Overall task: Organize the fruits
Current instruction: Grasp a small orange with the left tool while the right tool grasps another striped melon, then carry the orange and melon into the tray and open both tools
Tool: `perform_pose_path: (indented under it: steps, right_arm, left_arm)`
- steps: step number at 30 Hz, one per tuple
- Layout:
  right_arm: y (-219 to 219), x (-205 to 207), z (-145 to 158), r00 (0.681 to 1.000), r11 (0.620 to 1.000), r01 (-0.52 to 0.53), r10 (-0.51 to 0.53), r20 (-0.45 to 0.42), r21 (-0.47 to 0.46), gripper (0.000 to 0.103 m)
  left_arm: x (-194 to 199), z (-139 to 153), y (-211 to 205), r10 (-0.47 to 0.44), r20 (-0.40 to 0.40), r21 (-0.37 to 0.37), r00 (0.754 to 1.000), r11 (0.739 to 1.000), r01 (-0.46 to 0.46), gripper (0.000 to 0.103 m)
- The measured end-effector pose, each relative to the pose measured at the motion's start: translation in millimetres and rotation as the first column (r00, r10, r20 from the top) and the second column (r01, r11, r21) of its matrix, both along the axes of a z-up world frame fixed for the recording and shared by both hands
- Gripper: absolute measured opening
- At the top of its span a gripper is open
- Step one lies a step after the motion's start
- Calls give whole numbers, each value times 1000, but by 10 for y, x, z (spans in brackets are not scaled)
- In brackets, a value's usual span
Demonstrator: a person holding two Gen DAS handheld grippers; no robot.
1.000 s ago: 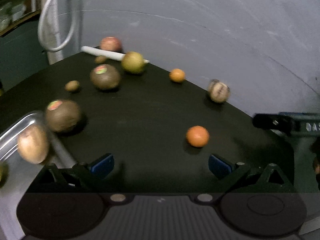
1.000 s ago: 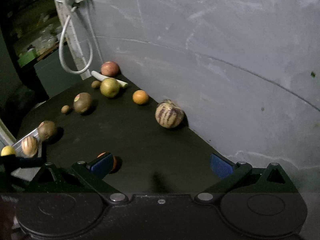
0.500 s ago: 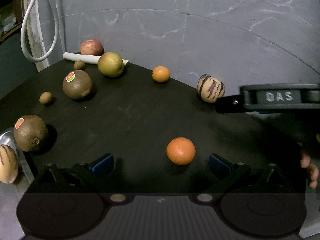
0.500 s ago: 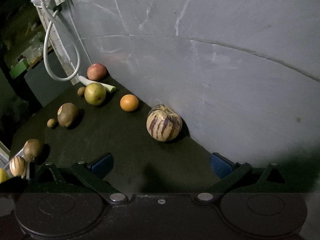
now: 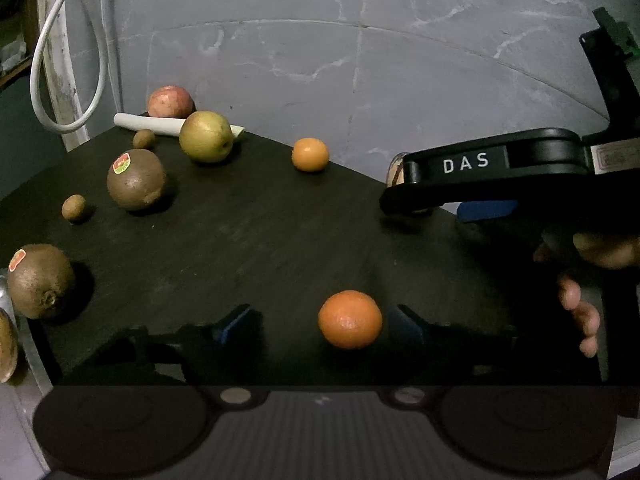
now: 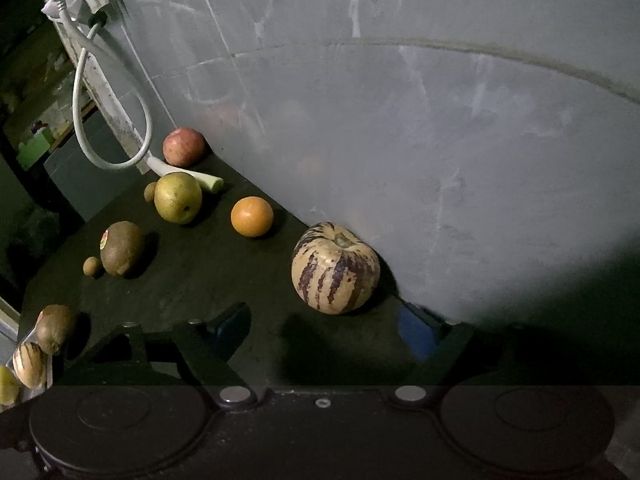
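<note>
Orange and round, a mandarin sits on the black tabletop between the fingers of the left gripper, close against the right-hand blue pad and clear of the left one. Those jaws are closing, but no pad presses on the fruit yet.

Ahead of the right gripper stands a striped cream-and-purple melon-like fruit, hard by the grey wall. It lies just beyond the fingertips, between their lines and nearer the right pad. These jaws are closing too, with nothing pinched.

Farther out from both tools the top is scattered with fruit: a second mandarin, a yellow-green pear-like fruit, a reddish apple by a white tube, two stickered kiwis and two small brown fruits.

Far to the left of each tool a metal tray holds another striped fruit and a yellowish one.

Judging by that, sorting is at an early stage: two pieces look placed, about nine remain loose, and both hands seem set on their next pick.
</note>
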State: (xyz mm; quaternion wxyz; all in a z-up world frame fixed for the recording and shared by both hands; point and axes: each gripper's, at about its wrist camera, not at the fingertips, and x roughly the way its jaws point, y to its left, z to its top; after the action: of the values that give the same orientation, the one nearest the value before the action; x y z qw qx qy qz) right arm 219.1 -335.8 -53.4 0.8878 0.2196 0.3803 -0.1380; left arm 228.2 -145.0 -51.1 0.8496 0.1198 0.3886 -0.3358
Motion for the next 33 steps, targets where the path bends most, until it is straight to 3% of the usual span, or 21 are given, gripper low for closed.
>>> perform_pose_path:
  steps: [10,15,33]
  right_arm:
    - [-26,108,-37,995,995,91,-92,22,39,70]
    - [-111,142,-41,980,978,193,-195,28,76,53]
    - [-43,-1,-33,985,982,164,-168,34,93,52]
  left_arm:
    - [-26,-6,-43,-26,5,-6,1000,1000,26,49]
    - [-15,-2,-53,-29,-5,-22,1000,999,29,37]
    - [34,77,172,76,-37,-48,996,996,-78,36]
